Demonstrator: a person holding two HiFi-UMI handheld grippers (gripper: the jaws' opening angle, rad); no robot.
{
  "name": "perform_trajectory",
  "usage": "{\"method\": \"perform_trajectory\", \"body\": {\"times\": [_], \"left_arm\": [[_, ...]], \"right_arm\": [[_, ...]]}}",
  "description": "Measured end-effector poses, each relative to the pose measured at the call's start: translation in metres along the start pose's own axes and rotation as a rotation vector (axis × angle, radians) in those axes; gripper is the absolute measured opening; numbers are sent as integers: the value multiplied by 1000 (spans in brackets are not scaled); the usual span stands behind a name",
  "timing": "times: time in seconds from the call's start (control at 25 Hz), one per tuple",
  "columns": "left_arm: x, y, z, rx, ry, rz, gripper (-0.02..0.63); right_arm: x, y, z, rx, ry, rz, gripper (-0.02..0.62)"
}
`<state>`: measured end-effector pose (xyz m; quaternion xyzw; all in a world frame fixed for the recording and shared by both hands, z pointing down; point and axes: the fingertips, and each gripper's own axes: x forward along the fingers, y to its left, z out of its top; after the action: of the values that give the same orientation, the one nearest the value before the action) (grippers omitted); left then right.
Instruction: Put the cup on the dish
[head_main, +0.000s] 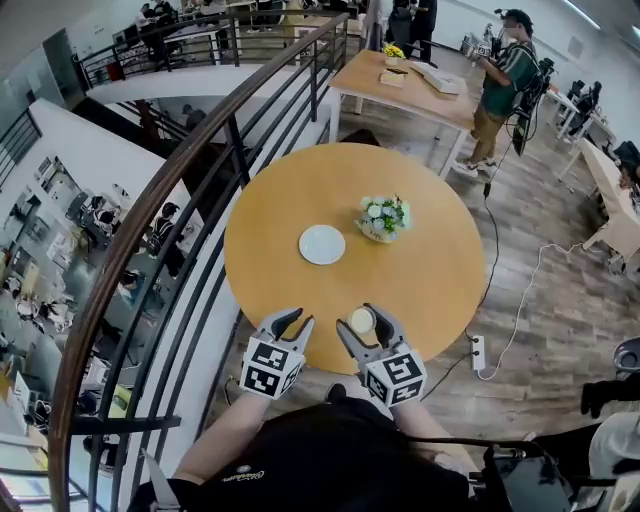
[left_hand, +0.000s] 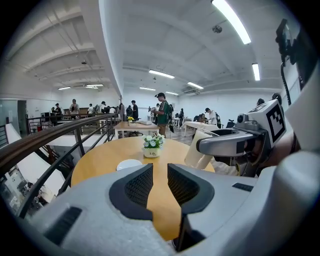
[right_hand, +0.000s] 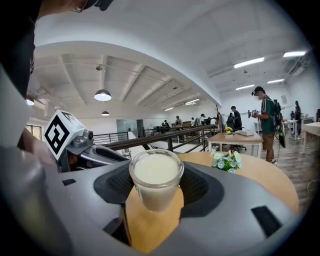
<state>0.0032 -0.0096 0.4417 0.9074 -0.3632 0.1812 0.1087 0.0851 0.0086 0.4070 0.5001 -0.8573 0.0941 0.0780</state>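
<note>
A small glass cup (head_main: 361, 321) filled with something creamy white sits between the jaws of my right gripper (head_main: 363, 316), which is shut on it just above the near edge of the round wooden table (head_main: 420, 280). The right gripper view shows the cup (right_hand: 156, 180) upright and clamped at its sides. The white dish (head_main: 322, 244) lies empty near the table's middle, beyond and left of the cup. My left gripper (head_main: 295, 319) hovers beside the right one at the near edge, jaws a little apart with nothing between them (left_hand: 160, 182). In the left gripper view the dish (left_hand: 129, 164) is ahead.
A small pot of white flowers (head_main: 382, 218) stands right of the dish. A dark metal railing (head_main: 200, 200) curves close along the table's left side. Behind are another wooden table (head_main: 410, 80) and a standing person (head_main: 500, 90). A cable and power strip (head_main: 478, 352) lie on the floor.
</note>
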Motion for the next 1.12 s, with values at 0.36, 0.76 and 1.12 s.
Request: {"method": "perform_trajectory", "body": {"times": [0.36, 0.76, 1.12], "left_arm": [[41, 5, 30, -3, 15, 91, 92], [55, 19, 35, -4, 9, 97, 92], [47, 34, 29, -9, 19, 61, 92]], "right_arm": [[15, -59, 12, -17, 27, 59, 261], [34, -62, 12, -9, 30, 60, 261], [50, -40, 19, -24, 30, 53, 261]]}}
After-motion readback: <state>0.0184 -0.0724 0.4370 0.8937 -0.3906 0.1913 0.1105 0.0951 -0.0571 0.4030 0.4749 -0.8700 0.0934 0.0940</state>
